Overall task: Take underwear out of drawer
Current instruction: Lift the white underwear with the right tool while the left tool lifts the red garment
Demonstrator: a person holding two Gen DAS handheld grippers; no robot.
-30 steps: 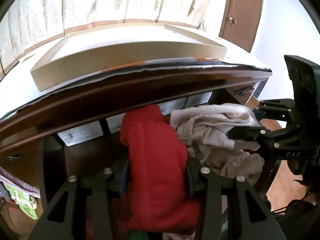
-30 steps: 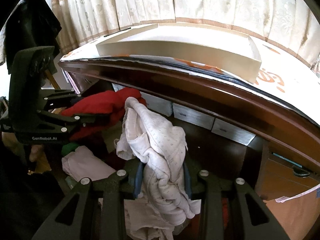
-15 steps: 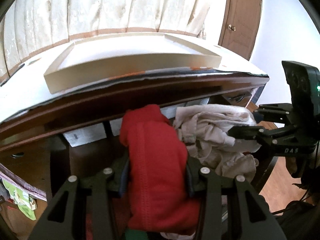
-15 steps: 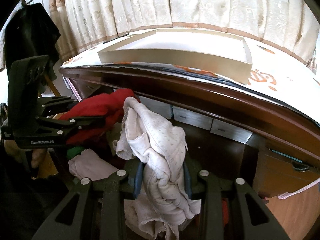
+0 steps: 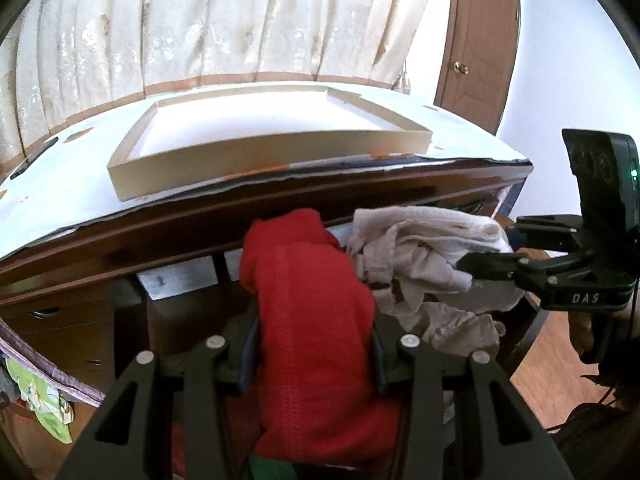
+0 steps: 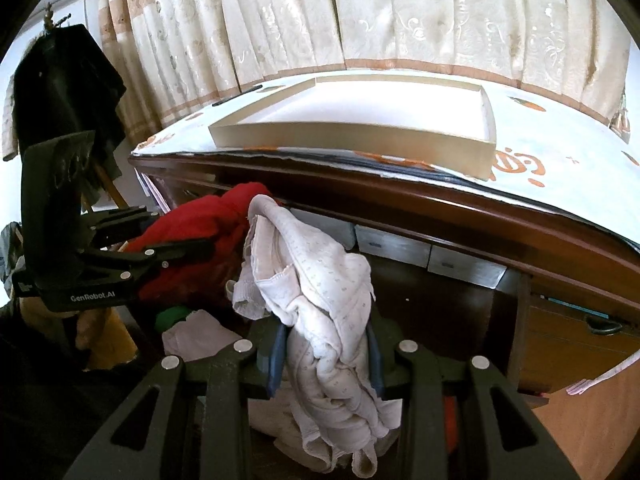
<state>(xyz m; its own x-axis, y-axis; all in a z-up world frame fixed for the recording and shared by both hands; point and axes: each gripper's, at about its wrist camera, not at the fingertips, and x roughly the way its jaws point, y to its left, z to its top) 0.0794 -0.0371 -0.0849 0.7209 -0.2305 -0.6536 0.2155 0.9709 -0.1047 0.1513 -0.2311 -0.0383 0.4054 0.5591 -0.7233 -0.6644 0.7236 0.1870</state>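
My left gripper [image 5: 312, 354] clamped on red underwear [image 5: 316, 320], long axis running up away from the fingers, my right gripper [image 6: 326, 354] pinching pale dotted underwear [image 6: 320, 292], bunched upright, tail hanging down, both in front of desk edge [image 6: 440, 208], below the tray [image 5: 260, 164]

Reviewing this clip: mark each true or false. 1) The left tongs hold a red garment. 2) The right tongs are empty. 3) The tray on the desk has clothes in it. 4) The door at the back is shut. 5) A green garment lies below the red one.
1) True: the left tongs are shut on the red garment.
2) False: the right tongs grip a white garment.
3) False: the tray shows only its bare white floor.
4) True: the door is shut.
5) True: a green garment shows beneath it.
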